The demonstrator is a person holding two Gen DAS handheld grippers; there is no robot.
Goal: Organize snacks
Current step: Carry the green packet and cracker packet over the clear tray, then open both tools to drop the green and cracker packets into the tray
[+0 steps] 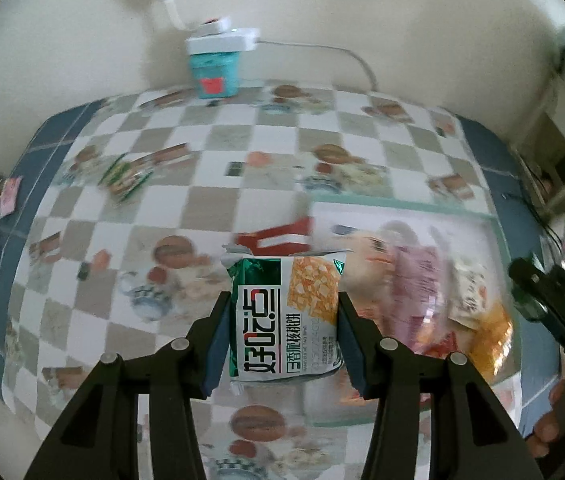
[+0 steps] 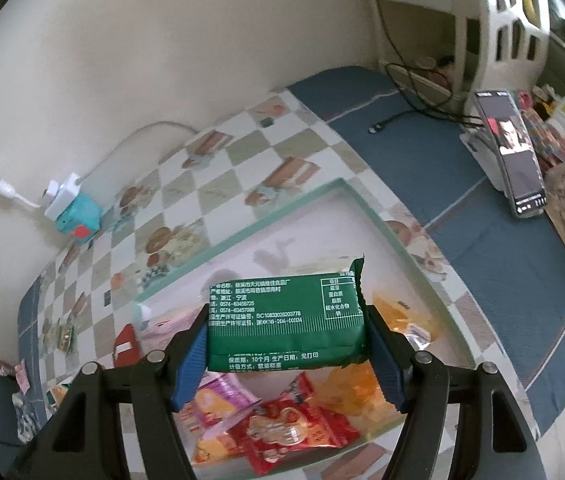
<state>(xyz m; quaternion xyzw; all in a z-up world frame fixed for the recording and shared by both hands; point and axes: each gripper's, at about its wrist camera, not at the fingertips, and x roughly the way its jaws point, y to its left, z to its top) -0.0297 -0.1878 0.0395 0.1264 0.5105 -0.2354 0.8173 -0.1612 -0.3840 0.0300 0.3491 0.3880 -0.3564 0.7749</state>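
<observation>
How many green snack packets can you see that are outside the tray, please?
3: one packet clamped in the left tongs, one packet clamped in the right tongs, and one lying on the checkered tablecloth. Others may be hidden.

In the left wrist view we are seeing the clear tray [image 1: 402, 204] and the snack packets [image 1: 434, 292] in it smeared by blur, so we are not reading their labels. The white and green packet [image 1: 286, 320] is hiding the red packet [image 1: 278, 238] behind it. The small packet [image 1: 124, 178] far off on the table [image 1: 202, 208] is blurring too. In the right wrist view the green packet [image 2: 286, 320] is covering part of the tray's contents, and the picture's lower edge is cutting off the tongs' arms.
</observation>
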